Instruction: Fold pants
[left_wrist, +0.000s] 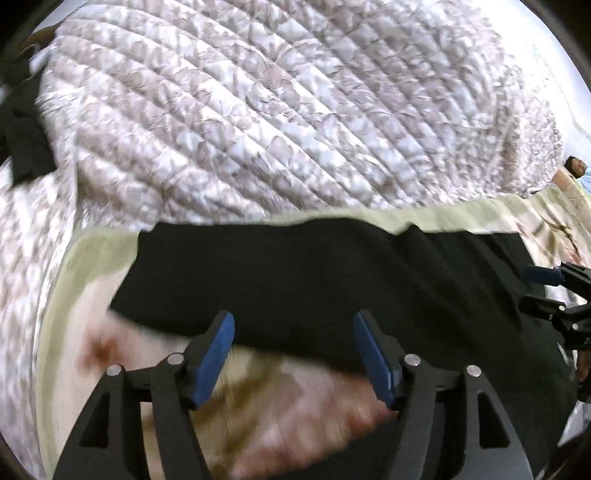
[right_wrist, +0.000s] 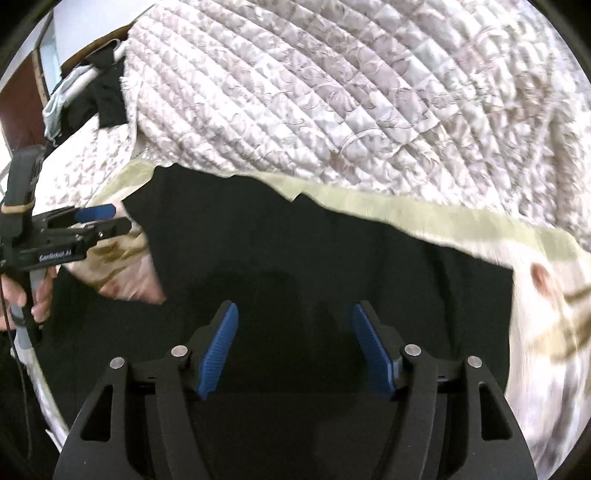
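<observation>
Black pants (left_wrist: 314, 280) lie flat across a bed, spread left to right on a pale blanket (left_wrist: 258, 417). In the right wrist view the pants (right_wrist: 314, 258) fill the middle. My left gripper (left_wrist: 293, 332) is open and empty, hovering over the near edge of the pants. My right gripper (right_wrist: 293, 325) is open and empty above the dark cloth. The right gripper shows at the right edge of the left wrist view (left_wrist: 546, 291), jaws apart. The left gripper shows at the left of the right wrist view (right_wrist: 107, 218), held by a hand.
A quilted white and beige floral comforter (left_wrist: 277, 110) is bunched up behind the pants and also fills the top of the right wrist view (right_wrist: 351, 85). Dark clothes (right_wrist: 107, 96) hang on a rail at the far left. The blanket has a green border (right_wrist: 424, 218).
</observation>
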